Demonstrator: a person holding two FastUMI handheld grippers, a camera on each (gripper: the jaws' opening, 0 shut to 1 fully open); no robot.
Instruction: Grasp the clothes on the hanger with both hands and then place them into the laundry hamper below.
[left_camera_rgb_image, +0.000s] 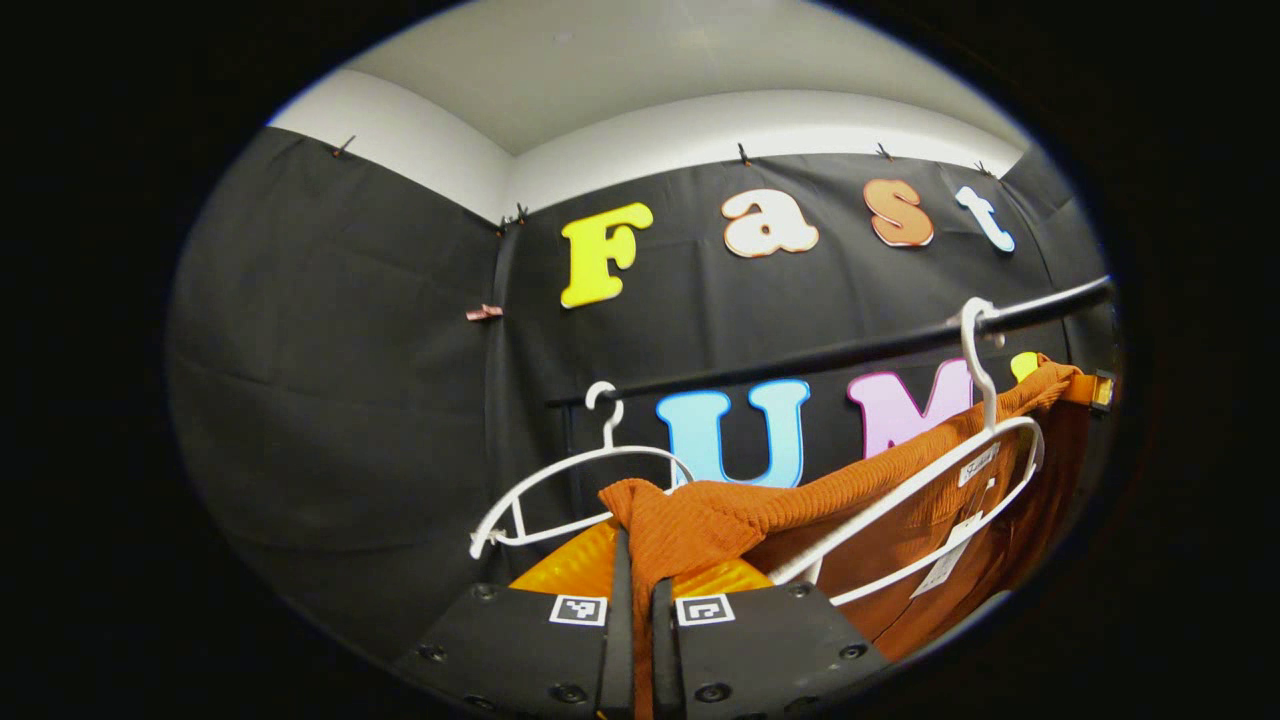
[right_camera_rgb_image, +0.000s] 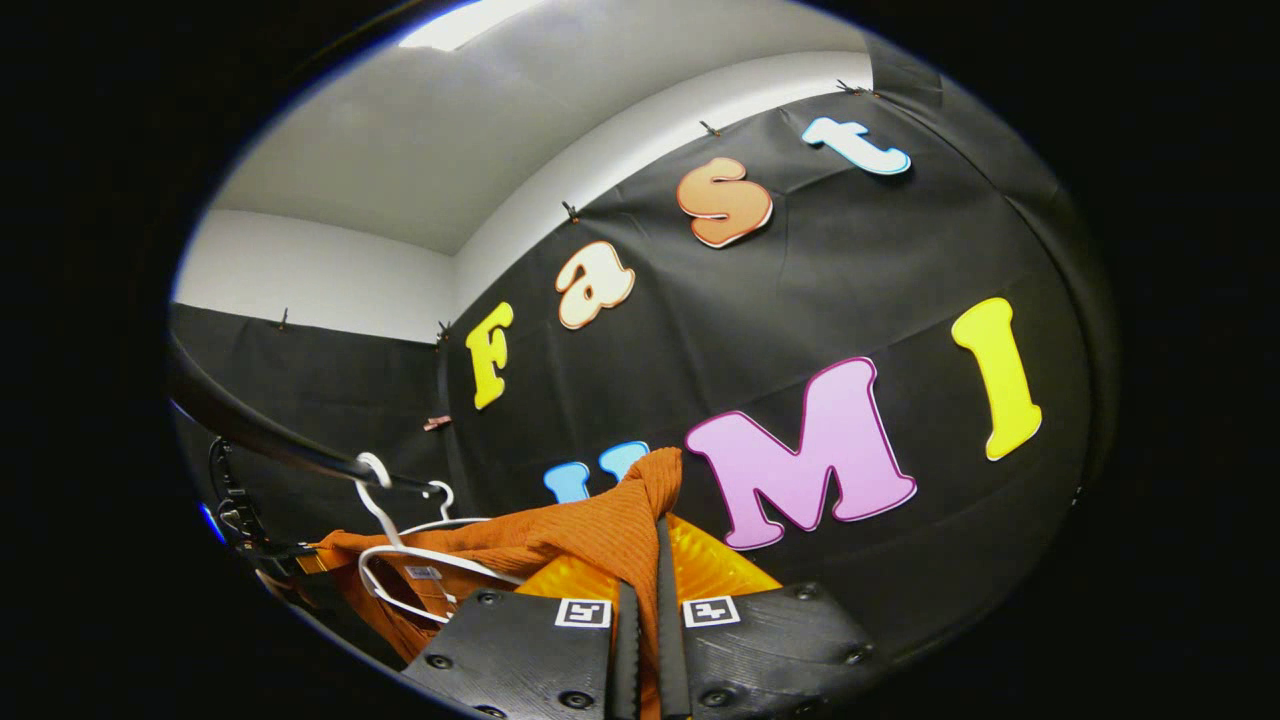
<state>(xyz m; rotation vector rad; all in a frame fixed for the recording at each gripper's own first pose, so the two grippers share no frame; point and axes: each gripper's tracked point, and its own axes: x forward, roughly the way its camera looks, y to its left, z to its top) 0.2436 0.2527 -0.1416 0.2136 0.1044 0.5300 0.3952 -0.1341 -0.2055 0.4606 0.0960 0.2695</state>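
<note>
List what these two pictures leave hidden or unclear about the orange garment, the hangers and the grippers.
- Orange garment: its lower part is cut off by the image edge in the left gripper view and hidden behind the right gripper in the right gripper view.
- White hanger: whether it still carries the garment is unclear.
- Left gripper: folds cover the contact.

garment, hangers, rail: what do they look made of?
Orange garment: knit fabric by its fine ribbing, matte, bunching softly where the left gripper and right gripper pinch it. White hangers: likely plastic or coated wire, thin, smooth, slightly glossy. Black rail: probably painted metal tube, with a highlight running along it.
</note>
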